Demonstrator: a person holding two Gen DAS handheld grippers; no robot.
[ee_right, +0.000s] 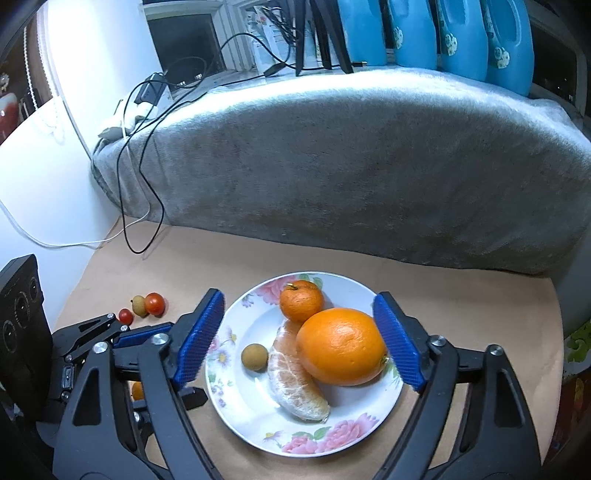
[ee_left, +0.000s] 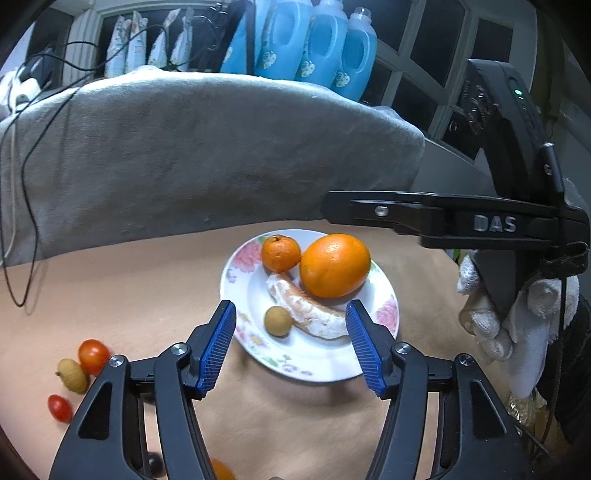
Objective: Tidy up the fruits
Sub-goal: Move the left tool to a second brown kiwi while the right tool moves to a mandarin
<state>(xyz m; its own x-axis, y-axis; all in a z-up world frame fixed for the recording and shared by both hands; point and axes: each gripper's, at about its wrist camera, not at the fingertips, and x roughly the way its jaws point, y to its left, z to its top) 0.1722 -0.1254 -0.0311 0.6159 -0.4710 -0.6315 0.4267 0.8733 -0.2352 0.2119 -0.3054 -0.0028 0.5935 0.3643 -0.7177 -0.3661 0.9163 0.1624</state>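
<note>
A white flowered plate [ee_left: 258, 343] [ee_right: 240, 406] on the tan table holds a large orange [ee_left: 334, 265] [ee_right: 341, 345], a small mandarin [ee_left: 280, 253] [ee_right: 301, 300], a peeled citrus segment [ee_left: 314, 315] [ee_right: 295, 380] and a longan [ee_left: 278, 320] [ee_right: 254, 356]. My left gripper [ee_left: 291, 345] is open and empty above the plate's near edge. My right gripper [ee_right: 299, 339] is open and empty, its jaws either side of the plate's fruit. To the left on the table lie two cherry tomatoes [ee_left: 93, 355] [ee_right: 154, 303] and another longan [ee_left: 72, 374] [ee_right: 138, 305].
A grey blanket-covered ledge [ee_left: 207, 147] [ee_right: 351, 158] rises behind the table, with blue detergent bottles [ee_left: 325, 44] [ee_right: 461, 33] and cables [ee_right: 147, 122] on it. Another orange fruit [ee_left: 221, 470] [ee_right: 137, 390] lies under the left gripper. The right gripper's body [ee_left: 443, 218] reaches in above the plate.
</note>
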